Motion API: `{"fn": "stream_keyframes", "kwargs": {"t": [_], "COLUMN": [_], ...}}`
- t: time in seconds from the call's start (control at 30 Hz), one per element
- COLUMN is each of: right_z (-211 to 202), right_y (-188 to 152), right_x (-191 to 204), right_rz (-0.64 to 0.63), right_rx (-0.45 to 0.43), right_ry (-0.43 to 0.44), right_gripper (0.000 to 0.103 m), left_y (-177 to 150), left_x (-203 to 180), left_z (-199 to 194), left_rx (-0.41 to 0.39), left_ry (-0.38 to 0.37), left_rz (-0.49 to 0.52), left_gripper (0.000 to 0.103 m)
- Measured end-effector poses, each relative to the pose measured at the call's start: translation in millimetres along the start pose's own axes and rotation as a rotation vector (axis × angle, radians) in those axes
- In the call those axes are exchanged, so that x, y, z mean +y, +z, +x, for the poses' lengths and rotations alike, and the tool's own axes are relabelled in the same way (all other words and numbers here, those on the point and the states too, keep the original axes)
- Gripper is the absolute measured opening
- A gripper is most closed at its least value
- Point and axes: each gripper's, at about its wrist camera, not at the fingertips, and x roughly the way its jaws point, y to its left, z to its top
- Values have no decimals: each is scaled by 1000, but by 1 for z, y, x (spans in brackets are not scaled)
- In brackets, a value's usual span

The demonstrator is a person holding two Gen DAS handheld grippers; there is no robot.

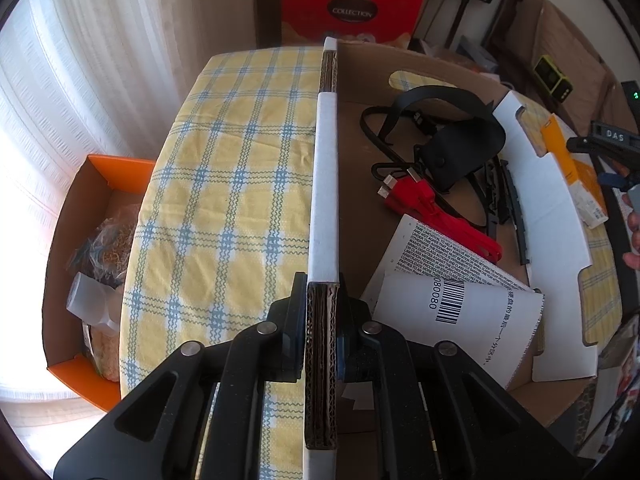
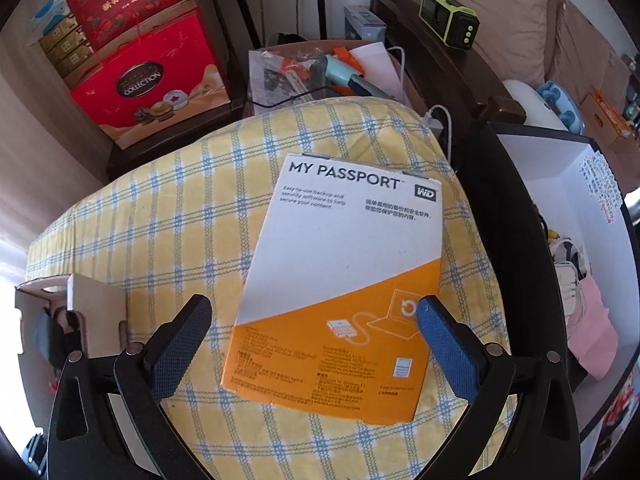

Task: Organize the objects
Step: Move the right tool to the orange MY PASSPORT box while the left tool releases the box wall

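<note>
My left gripper [image 1: 322, 334] is shut on the near wall of a shallow cardboard box [image 1: 326, 184] that stands on the yellow checked cloth [image 1: 224, 184]. Inside the box lie a black pouch with straps [image 1: 456, 148], red cables [image 1: 436, 216], black strips [image 1: 512, 208] and a white printed leaflet [image 1: 452, 292]. My right gripper [image 2: 314, 344] hangs open above a white and orange "My Passport" box [image 2: 344, 276] lying flat on the cloth [image 2: 160, 216]; the blue pads [image 2: 446, 346] stand wide on either side of its near end, apart from it.
An orange carton [image 1: 80, 264] with bagged items sits on the floor left of the table. Red gift boxes [image 2: 148, 80] stand behind it. A white bin [image 2: 576, 184] with pink fabric is at the right, and a box of tools [image 2: 320, 68] beyond the far edge.
</note>
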Motion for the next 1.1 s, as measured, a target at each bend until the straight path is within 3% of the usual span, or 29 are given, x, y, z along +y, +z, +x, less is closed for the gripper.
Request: {"fn": "stream_keyframes", "kwargs": {"t": [0.13,0.57,0.83,0.97,1.1], "right_z": [5,10,2,-9,-22], "right_y": [5,6,0,-5,-9], "right_x": [-4,-2,-14,-20,-23], "right_rz": [25,37,19,6,-26], "right_rx": [6,2,-4,-28,-59], "right_ry": [-71,-116,-46,24,59], "right_gripper": [103,103,103,103,103], "left_y": [0,-1,4,6,5], "left_x": [0,1,6,13,24], "left_z": [0,2,4,2,-15], "left_rx": [2,4,22,29,-24], "left_ry": [-3,-14,-41,-53,-9], "left_rz": [1,4,-22,-52,-73], "left_gripper": [10,10,11,22,56]}}
